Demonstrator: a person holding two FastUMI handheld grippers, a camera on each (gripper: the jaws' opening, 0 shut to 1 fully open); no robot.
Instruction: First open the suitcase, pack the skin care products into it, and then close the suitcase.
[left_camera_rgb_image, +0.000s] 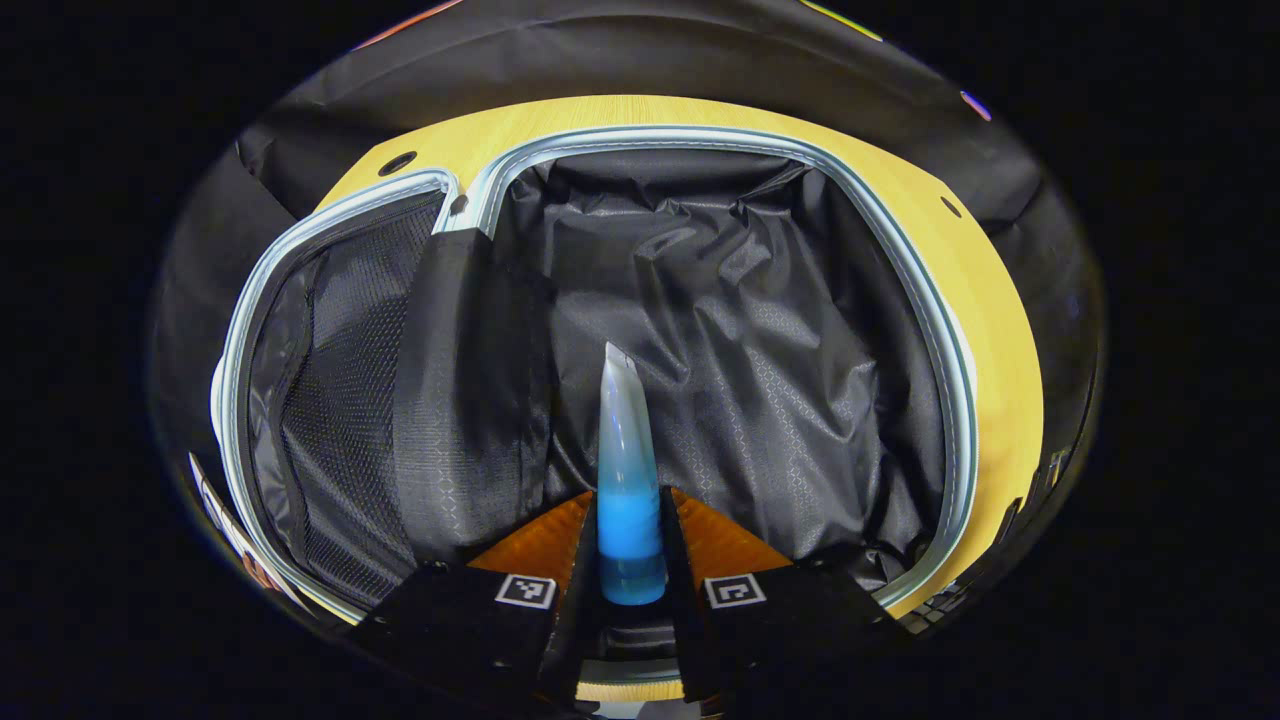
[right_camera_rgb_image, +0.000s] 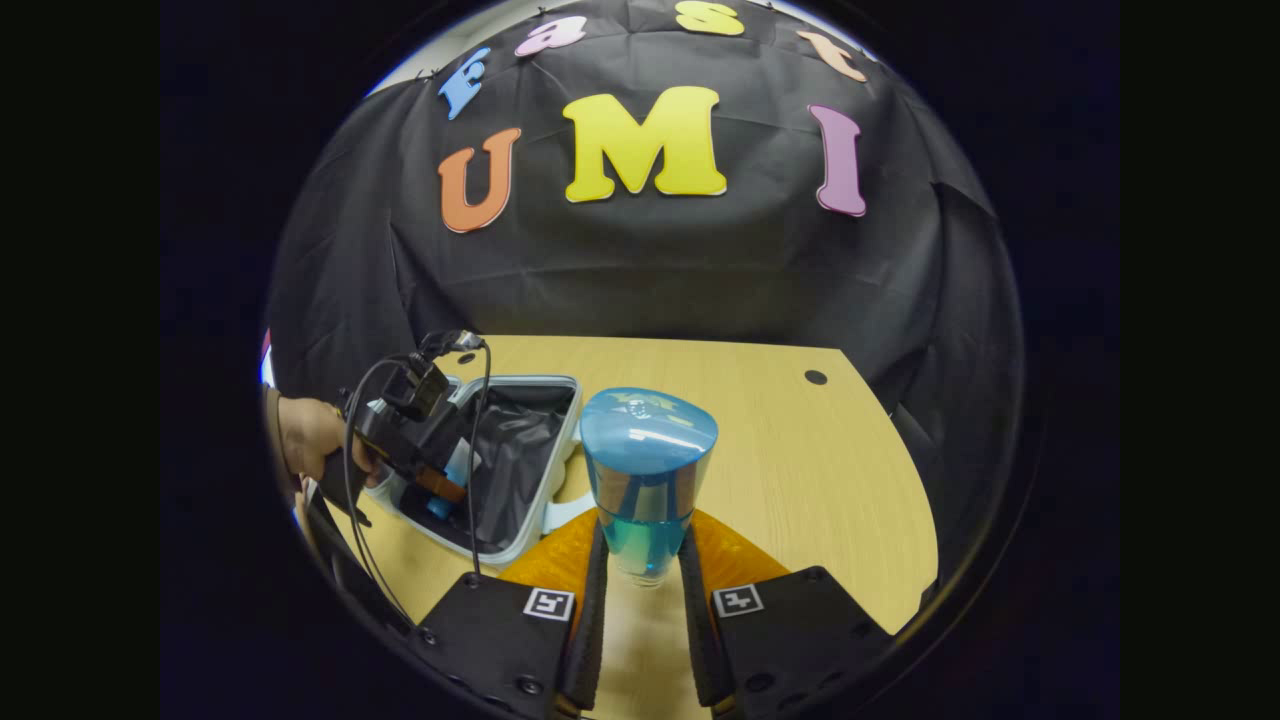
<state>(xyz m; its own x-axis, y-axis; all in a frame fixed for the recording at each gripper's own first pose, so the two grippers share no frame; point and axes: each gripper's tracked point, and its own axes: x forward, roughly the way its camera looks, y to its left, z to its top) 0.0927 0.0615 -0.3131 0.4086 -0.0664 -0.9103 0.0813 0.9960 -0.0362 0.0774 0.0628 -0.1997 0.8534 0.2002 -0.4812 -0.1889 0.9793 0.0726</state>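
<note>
Left gripper view: left gripper (left_camera_rgb_image: 630, 560) clamped on blue tube (left_camera_rgb_image: 628, 480), long axis pointing straight ahead, directly over open suitcase (left_camera_rgb_image: 940, 330) lining. Right gripper (right_camera_rgb_image: 645, 570) clamped on teal bottle (right_camera_rgb_image: 648, 470), suitcase off to its left, farther away.

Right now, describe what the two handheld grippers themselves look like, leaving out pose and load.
Each gripper has two black fingers with ribbed black pads, orange wedge pieces behind them, and a white square tag with a black pattern on each finger body. That holds for the left gripper and the right gripper. In the right gripper view, the left gripper carries a black camera block on top with looping black cables.
</note>
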